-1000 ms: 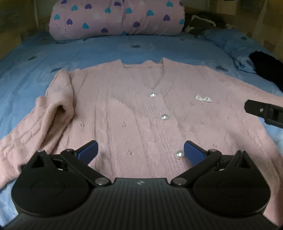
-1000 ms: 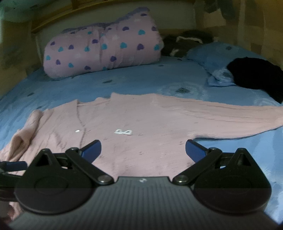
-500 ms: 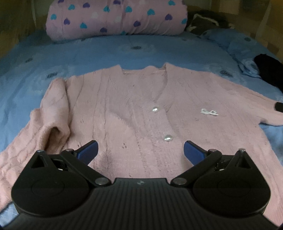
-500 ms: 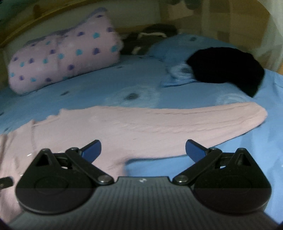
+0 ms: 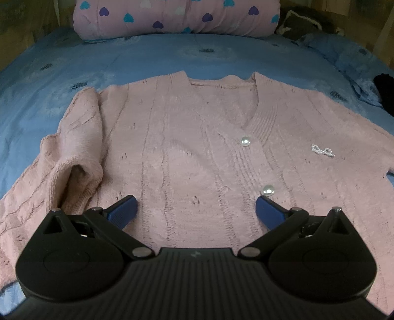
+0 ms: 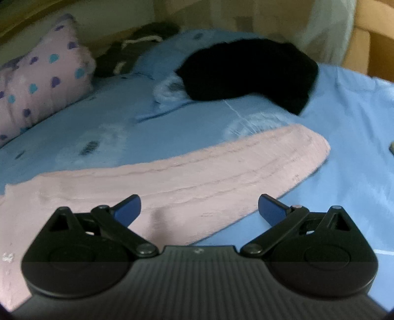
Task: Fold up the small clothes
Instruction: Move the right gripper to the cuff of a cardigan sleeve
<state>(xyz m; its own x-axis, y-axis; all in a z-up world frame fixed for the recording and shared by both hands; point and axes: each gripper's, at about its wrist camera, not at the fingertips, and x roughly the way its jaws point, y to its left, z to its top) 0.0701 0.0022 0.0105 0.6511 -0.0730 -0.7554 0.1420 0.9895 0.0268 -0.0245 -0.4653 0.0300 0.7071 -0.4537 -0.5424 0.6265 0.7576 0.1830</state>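
A pink knit cardigan (image 5: 197, 147) with pearl buttons lies front up on the blue bed sheet (image 5: 172, 59). Its left sleeve (image 5: 78, 152) is bunched and folded beside the body. My left gripper (image 5: 195, 210) is open and empty, hovering over the cardigan's lower front. In the right wrist view the cardigan's right sleeve (image 6: 197, 172) lies stretched out flat, its cuff (image 6: 312, 147) to the right. My right gripper (image 6: 199, 208) is open and empty just above that sleeve.
A pink rolled quilt with hearts (image 5: 177, 17) lies at the head of the bed and shows in the right wrist view (image 6: 41, 81). A black garment (image 6: 248, 73) lies on a blue pillow (image 6: 167, 56) beyond the sleeve. Dark clothes (image 6: 138, 46) sit at the back.
My right gripper has swung right, from the cardigan's body along the sleeve toward the cuff. My left gripper has pulled back and shifted left a little; the right gripper has left its view.
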